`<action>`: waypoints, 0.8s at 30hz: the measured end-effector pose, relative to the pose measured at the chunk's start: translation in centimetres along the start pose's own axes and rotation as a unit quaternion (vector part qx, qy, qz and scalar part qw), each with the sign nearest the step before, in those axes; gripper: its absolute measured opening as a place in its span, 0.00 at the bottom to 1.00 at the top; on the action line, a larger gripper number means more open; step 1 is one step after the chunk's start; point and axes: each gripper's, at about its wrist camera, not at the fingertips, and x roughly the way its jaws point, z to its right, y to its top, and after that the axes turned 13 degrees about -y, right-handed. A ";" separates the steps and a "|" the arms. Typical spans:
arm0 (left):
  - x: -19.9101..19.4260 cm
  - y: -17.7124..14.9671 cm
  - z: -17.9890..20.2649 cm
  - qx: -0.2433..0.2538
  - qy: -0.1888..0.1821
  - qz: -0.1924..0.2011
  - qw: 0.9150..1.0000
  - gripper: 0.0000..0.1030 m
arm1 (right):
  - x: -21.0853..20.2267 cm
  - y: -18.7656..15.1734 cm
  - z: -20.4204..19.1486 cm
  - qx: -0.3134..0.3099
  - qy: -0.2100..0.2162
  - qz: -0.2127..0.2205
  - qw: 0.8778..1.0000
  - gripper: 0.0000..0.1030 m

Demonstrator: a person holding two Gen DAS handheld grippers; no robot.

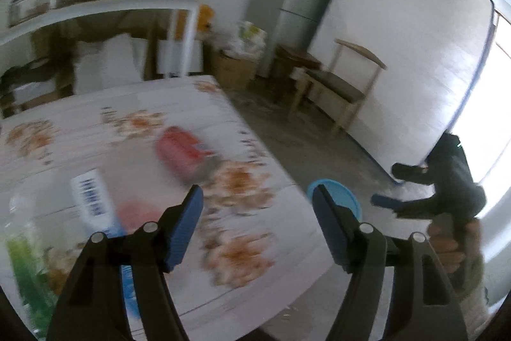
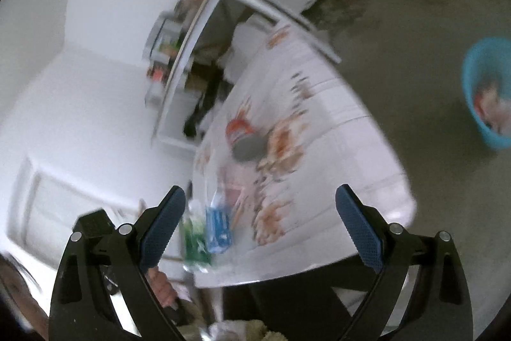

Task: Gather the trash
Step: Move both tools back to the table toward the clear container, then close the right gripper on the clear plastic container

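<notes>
Trash lies scattered on the white counter (image 1: 198,270) with its orange flower-print cover, seen through heavy motion blur. Nearest, at seven o'clock of the left wrist view, a clear plastic bottle with a green label (image 1: 22,258) and a white-and-blue barcoded wrapper (image 1: 91,197) sit close together; both look light, the bottle probably slick and easy to crush, so its narrower body is the likely place to take hold. The wrapper should be limp and best pinched at an edge.

The left gripper (image 1: 257,210) hangs above the counter's near edge with jaws spread and nothing between them. The right gripper (image 2: 260,222) is likewise spread and empty, over the same counter.

Further in, toward eleven o'clock of the left gripper, a red cylindrical can with a grey end (image 1: 182,152) lies on its side; it seems stiff, light and apt to roll, so a grip across its middle would suit.

Beyond the counter's edge, at three o'clock in the right wrist view, a round blue plastic bin (image 2: 485,91) stands on the grey floor (image 2: 399,53), some rubbish already inside.
</notes>
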 end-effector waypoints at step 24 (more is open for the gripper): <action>-2.2 -8.0 -8.5 -0.082 0.118 0.020 0.990 0.72 | 21.4 -4.4 -24.1 -0.390 -0.240 -0.072 0.886 0.89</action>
